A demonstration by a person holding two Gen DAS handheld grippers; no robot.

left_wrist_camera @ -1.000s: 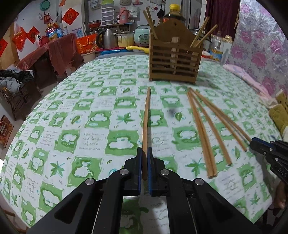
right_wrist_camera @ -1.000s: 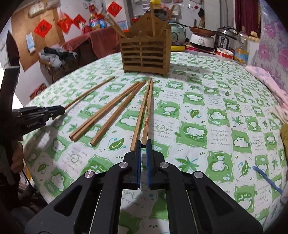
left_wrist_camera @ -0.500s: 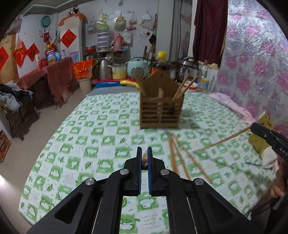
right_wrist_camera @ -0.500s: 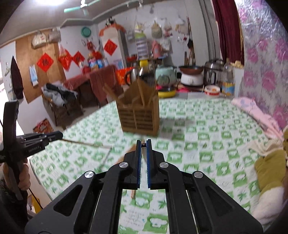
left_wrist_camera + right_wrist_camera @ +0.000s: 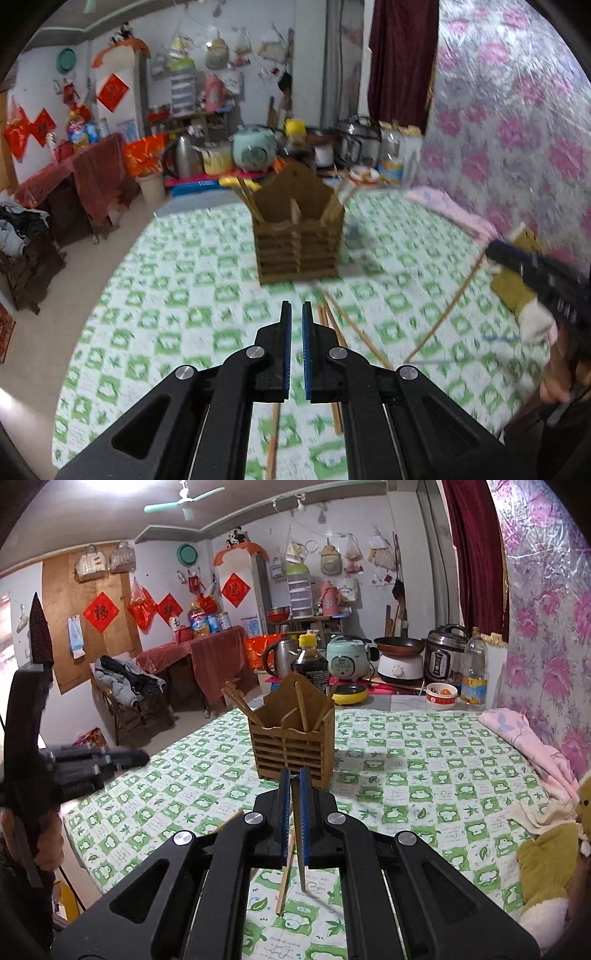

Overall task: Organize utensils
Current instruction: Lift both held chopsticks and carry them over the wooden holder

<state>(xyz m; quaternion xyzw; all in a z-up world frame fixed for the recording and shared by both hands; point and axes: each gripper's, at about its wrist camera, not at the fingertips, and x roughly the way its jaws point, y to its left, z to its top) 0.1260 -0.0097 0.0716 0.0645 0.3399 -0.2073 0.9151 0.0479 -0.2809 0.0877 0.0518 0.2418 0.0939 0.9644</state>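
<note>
Right gripper point(image 5: 294, 786), lower centre: clamped on a pair of chopsticks point(image 5: 286, 871), their ends hanging below the jaws.

Left gripper point(image 5: 296, 321), lower centre: clenched on one chopstick point(image 5: 272, 443), its tail showing beneath.

Handling, judged: thin, stiff, light wooden rods, smooth and apt to pivot; grip near one end and feed tip-first.

Loose chopsticks point(image 5: 360, 334), mid-frame: lying on the green-checked tablecloth point(image 5: 424, 771).

Slatted wooden holder point(image 5: 291, 747), centre beyond: upright, box-shaped, divided, several sticks already inside.
</note>
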